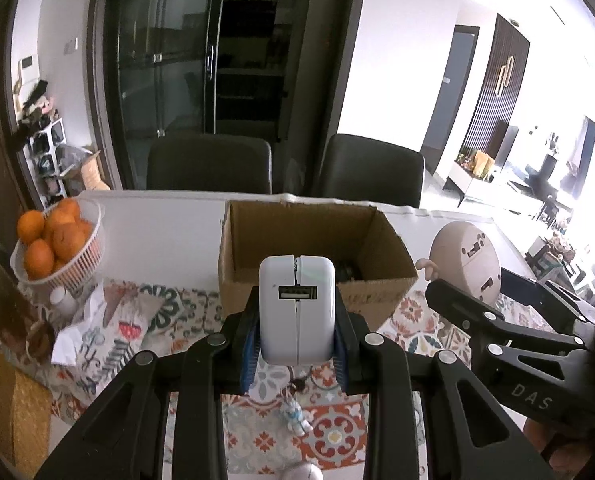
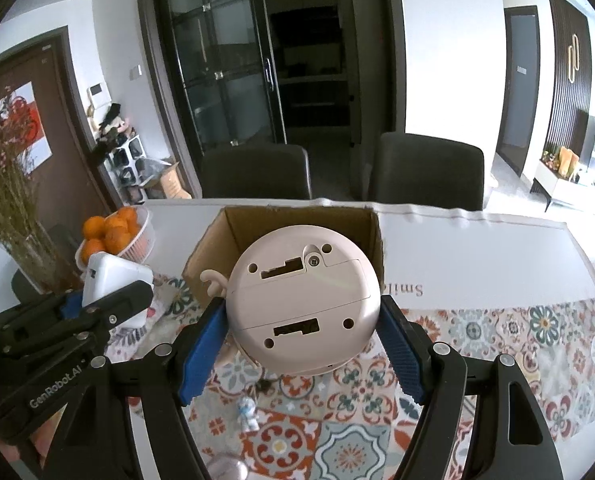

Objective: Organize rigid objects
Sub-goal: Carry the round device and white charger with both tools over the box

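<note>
The left gripper (image 1: 297, 344) is clamping a white charger (image 1: 296, 308) narrowly. The right gripper (image 2: 303, 344) is holding a round pink device (image 2: 303, 300) between wide fingers, before the cardboard box (image 2: 297, 220) near the table's (image 2: 477, 248) far edge.

Glossy white plastic charger (image 1: 296, 309); matt pink plastic clock (image 2: 303, 300); cardboard box (image 1: 317, 240).

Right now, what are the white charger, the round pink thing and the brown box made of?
White charger: probably hard glossy plastic; it shows a seam and soft shine. Round pink gadget: likely matte moulded plastic, with screw holes. Box: cardboard, dull brown with rough cut edges.
</note>
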Tool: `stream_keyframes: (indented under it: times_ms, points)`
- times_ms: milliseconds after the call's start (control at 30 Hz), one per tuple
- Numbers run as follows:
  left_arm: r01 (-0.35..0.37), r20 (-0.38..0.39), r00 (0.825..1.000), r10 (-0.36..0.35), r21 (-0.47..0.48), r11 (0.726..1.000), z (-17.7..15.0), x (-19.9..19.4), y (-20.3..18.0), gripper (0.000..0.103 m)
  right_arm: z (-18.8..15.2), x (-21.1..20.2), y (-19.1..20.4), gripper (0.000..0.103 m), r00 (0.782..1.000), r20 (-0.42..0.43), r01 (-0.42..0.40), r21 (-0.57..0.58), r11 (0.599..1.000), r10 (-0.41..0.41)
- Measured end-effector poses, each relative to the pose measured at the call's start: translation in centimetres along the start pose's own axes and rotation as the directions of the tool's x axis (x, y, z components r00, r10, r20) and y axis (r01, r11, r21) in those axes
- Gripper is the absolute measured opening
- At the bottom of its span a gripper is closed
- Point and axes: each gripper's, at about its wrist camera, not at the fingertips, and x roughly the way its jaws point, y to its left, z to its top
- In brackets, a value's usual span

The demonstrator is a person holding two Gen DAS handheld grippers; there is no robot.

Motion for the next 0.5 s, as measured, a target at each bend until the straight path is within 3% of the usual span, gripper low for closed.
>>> stream_keyframes:
  times_ms: [267, 500]
  points:
    - [-0.022, 0.020, 1.000, 0.021, 0.038, 0.999, 2.6, 1.7, -0.1, 0.030, 2.3, 2.3, -0.7, 0.075, 1.000, -0.009, 0.017, -0.002, 1.000, -0.017]
    - [-0.004, -0.027, 1.000, 0.005, 0.030, 1.000, 4.7, 4.6, 0.6, 0.030, 4.4, 5.3, -1.2, 0.075, 0.998, -0.055, 0.007, 0.007, 1.000, -0.006]
